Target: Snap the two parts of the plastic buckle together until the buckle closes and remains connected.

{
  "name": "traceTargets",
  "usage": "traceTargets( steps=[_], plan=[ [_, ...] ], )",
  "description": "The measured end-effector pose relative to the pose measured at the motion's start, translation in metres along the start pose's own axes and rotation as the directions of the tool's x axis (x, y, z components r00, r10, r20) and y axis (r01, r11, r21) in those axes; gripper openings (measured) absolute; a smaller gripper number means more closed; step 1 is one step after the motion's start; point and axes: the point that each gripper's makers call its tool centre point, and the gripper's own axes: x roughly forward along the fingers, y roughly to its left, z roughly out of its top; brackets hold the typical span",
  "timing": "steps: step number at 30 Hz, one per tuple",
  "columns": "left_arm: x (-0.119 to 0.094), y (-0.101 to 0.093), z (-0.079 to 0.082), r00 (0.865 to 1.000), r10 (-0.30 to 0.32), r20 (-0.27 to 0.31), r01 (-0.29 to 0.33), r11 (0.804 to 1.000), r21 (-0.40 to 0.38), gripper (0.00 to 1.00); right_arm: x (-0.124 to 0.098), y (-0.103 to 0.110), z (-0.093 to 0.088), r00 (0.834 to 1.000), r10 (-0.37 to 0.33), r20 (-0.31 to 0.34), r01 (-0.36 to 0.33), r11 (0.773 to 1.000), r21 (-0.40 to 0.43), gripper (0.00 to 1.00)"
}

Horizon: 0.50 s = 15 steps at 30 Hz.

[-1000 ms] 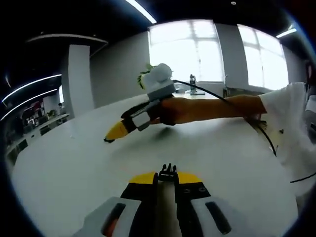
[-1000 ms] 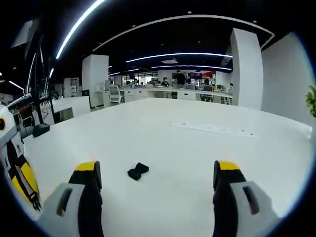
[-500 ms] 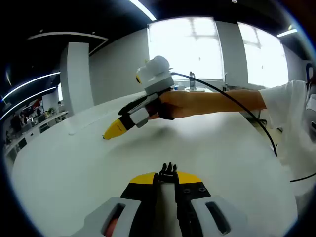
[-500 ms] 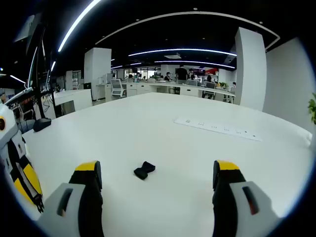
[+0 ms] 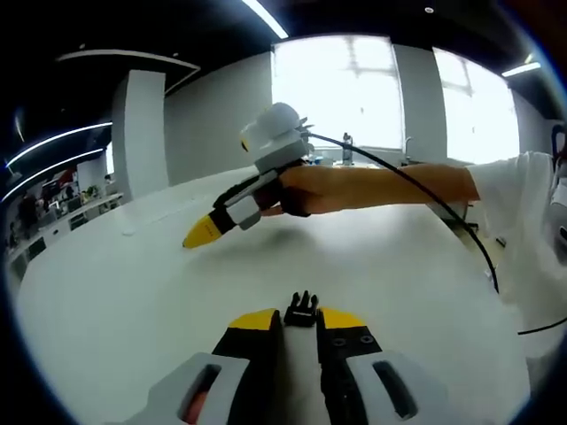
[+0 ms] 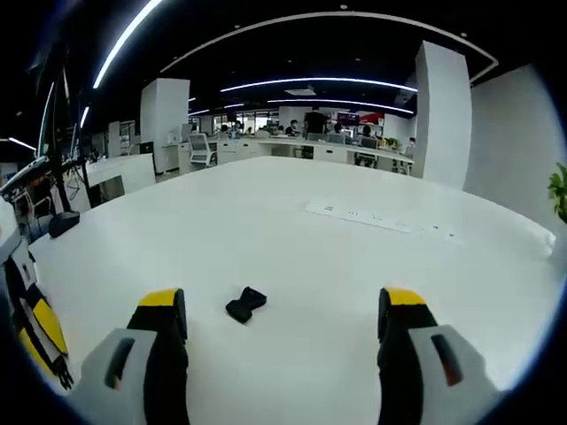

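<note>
Item one: left gripper (image 5: pixel 301 320), seen in the left gripper view at bottom centre, its yellow-tipped jaws drawn close together and pinching a black pronged buckle part (image 5: pixel 302 309) that stuck out just past the tips, above the white surface (image 5: pixel 115 301). Item two: right gripper (image 6: pixel 276 312), seen in the right gripper view with jaws spread wide at lower left and lower right, holding nothing. Item three: a second black buckle part (image 6: pixel 245 304), lying loose on the surface at lower centre of that view, between the two spread jaws and somewhat ahead of them, touching neither. In the left gripper view the right gripper (image 5: pixel 198 234) reached in from the right at mid-frame, carried by a bare forearm (image 5: pixel 381 187) with a white sleeve (image 5: pixel 523 195), a black cable (image 5: pixel 443 212) trailing along it.
</note>
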Motion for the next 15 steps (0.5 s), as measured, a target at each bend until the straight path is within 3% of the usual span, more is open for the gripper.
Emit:
traceTargets(
  steps=[15],
  plan=[
    [-0.001, -0.002, -0.002, 1.000, 0.002, -0.005, -0.002, 1.000, 0.015, 0.22, 0.009, -0.014, -0.008, 0.996, -0.082, -0.040, 0.083, 0.996, 0.013, 0.77]
  ],
)
